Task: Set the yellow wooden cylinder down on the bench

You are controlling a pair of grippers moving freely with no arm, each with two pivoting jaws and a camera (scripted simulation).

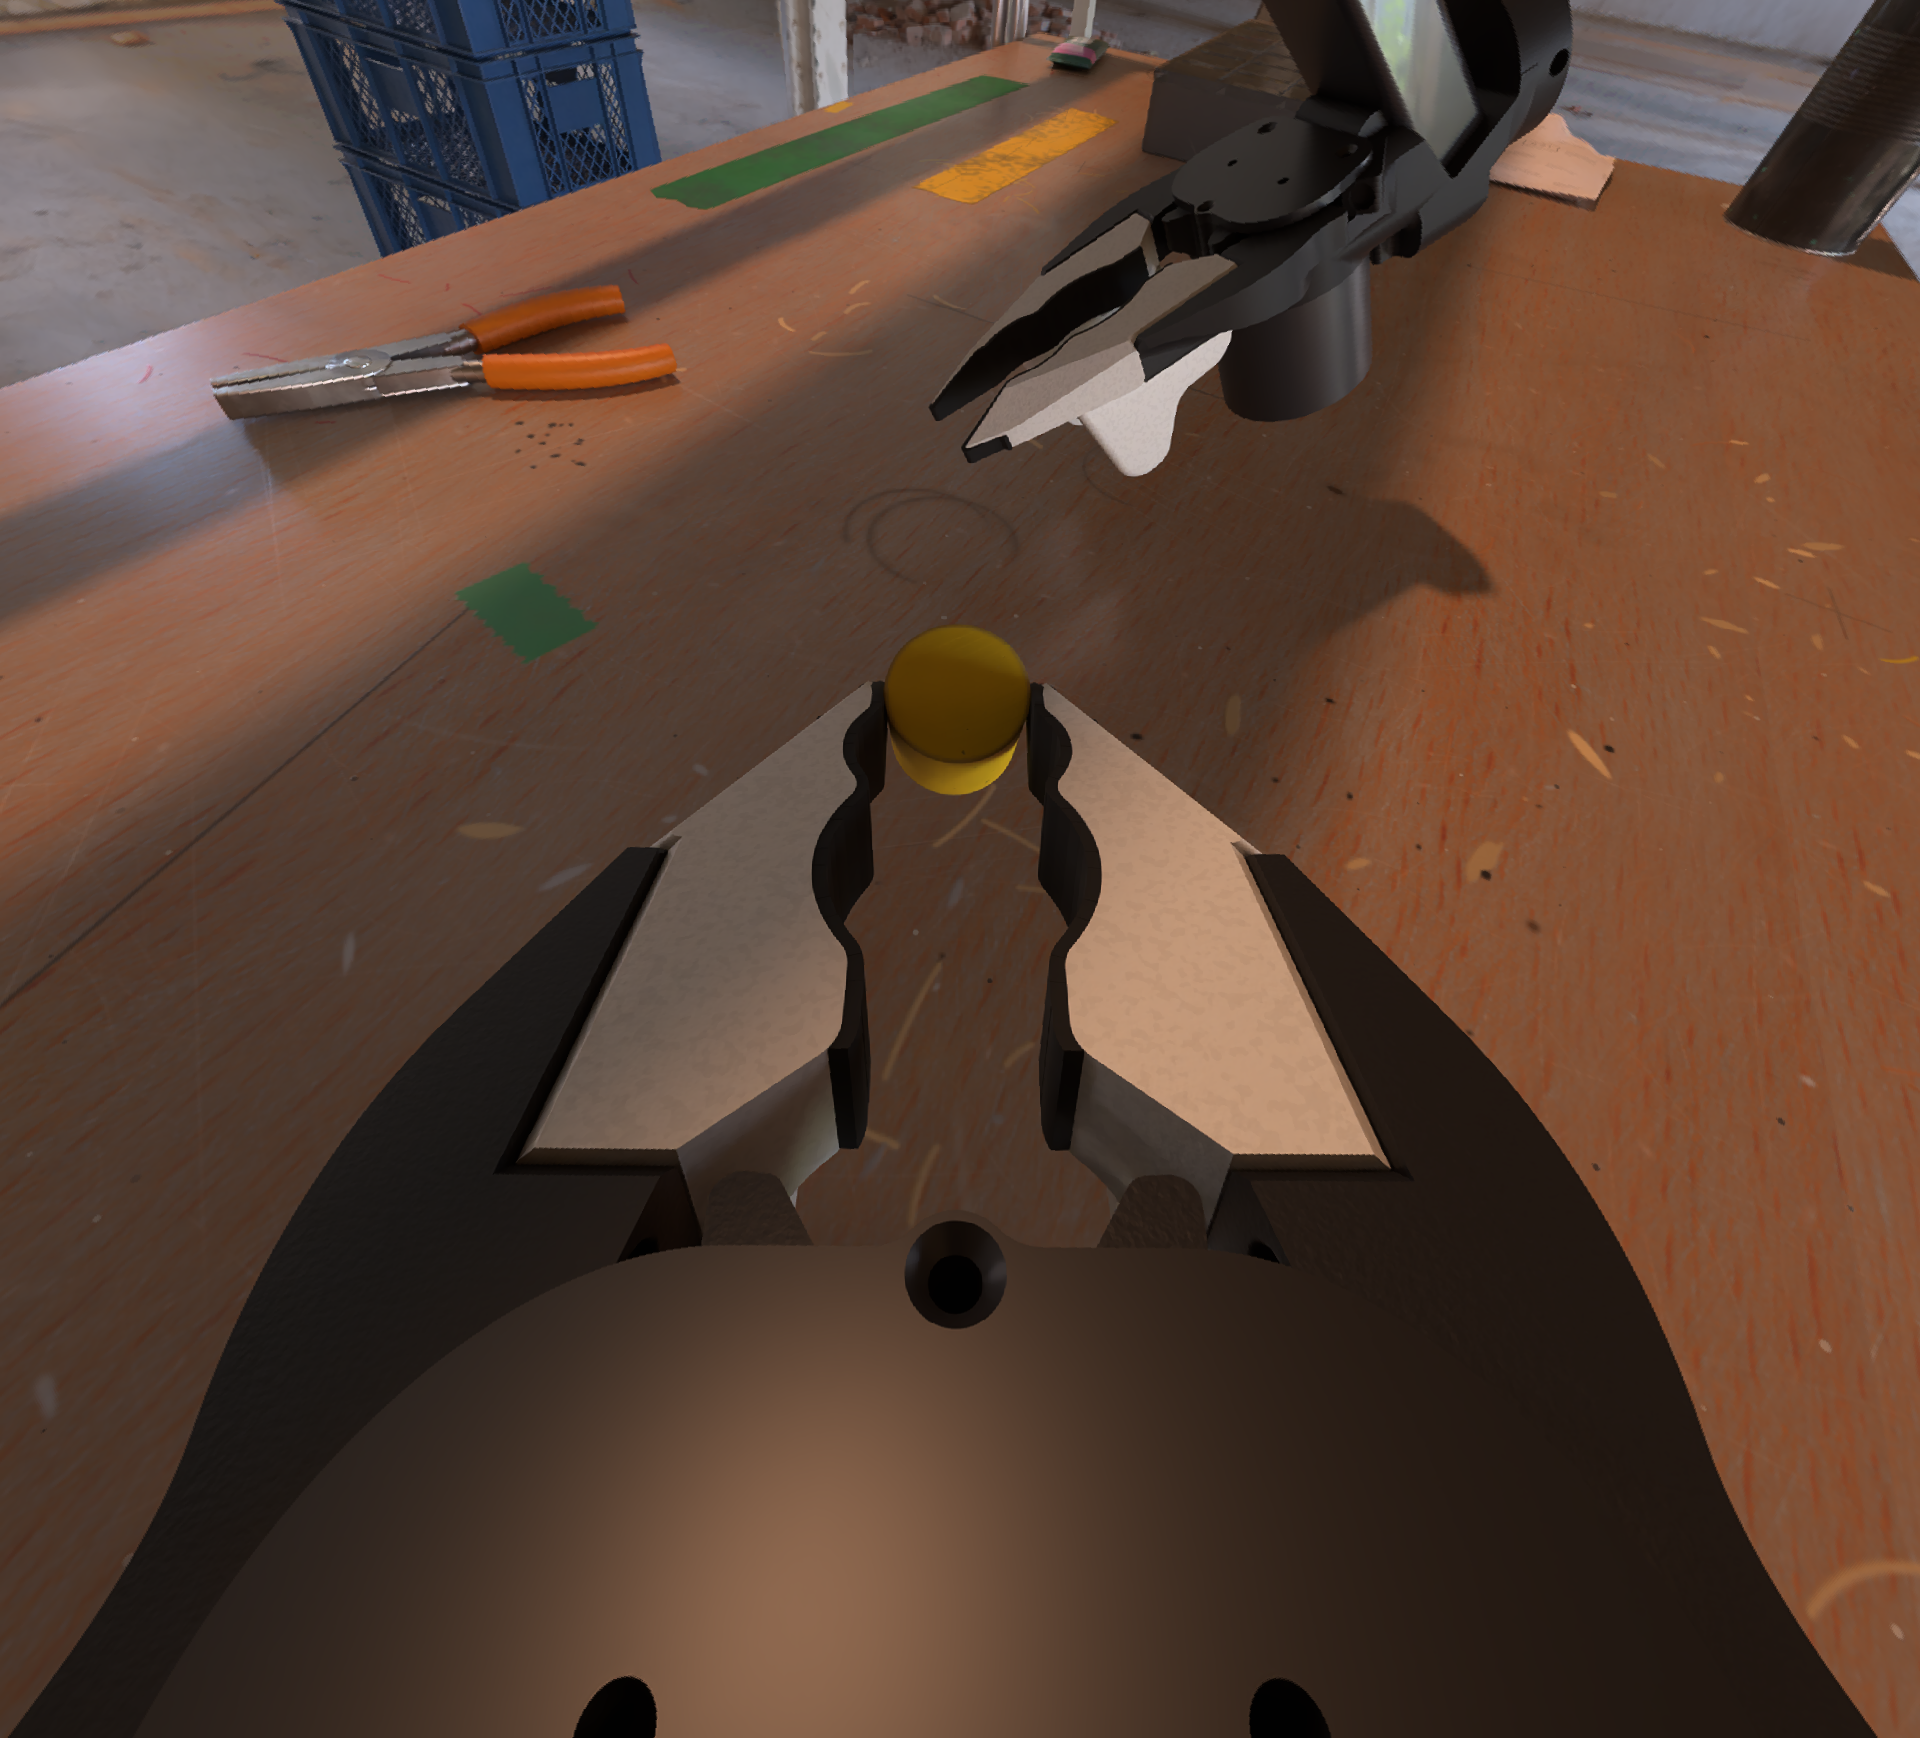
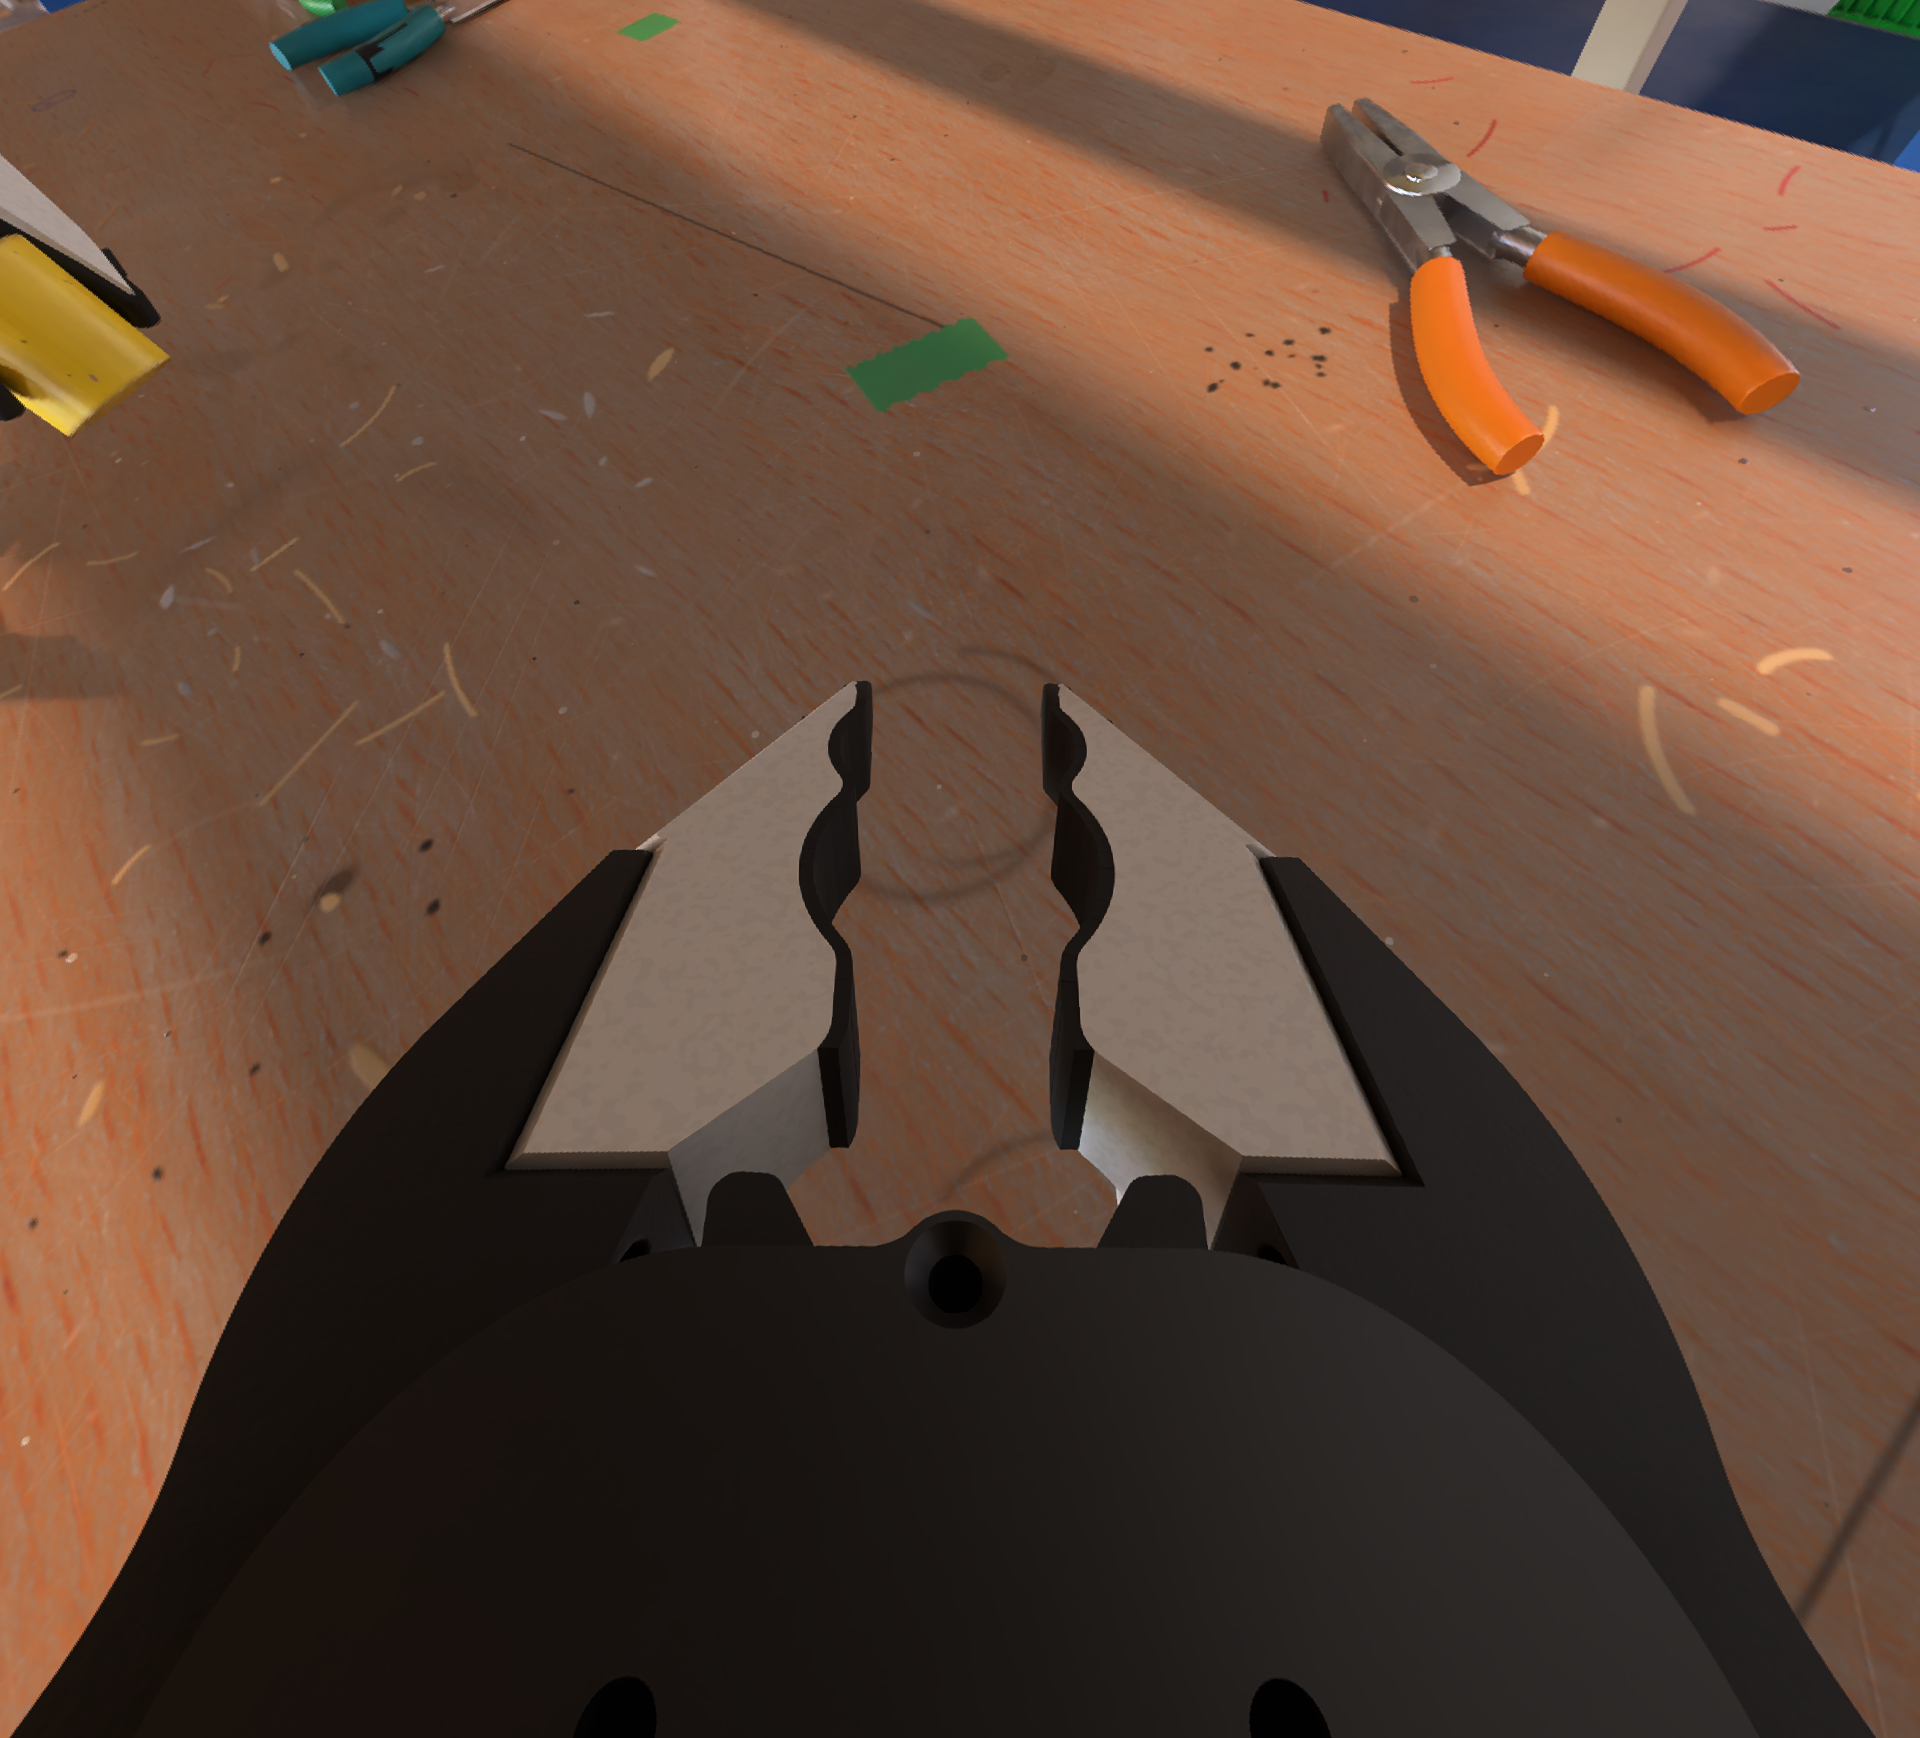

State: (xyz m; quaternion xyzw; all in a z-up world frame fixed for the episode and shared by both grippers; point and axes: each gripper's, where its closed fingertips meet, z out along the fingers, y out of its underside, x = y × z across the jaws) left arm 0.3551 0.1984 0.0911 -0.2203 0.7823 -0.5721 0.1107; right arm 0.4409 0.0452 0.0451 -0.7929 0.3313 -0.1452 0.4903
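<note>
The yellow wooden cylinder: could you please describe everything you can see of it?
The yellow wooden cylinder is short, stubby and matte mustard yellow, with a flat round end. The left gripper clamps it at the tips of its jaws, holding it clear above the bench. In the right wrist view it appears tilted at the left edge, touching nothing else.

The right wrist view's left edge crops the yellow cylinder [image 2: 73, 338].
</note>
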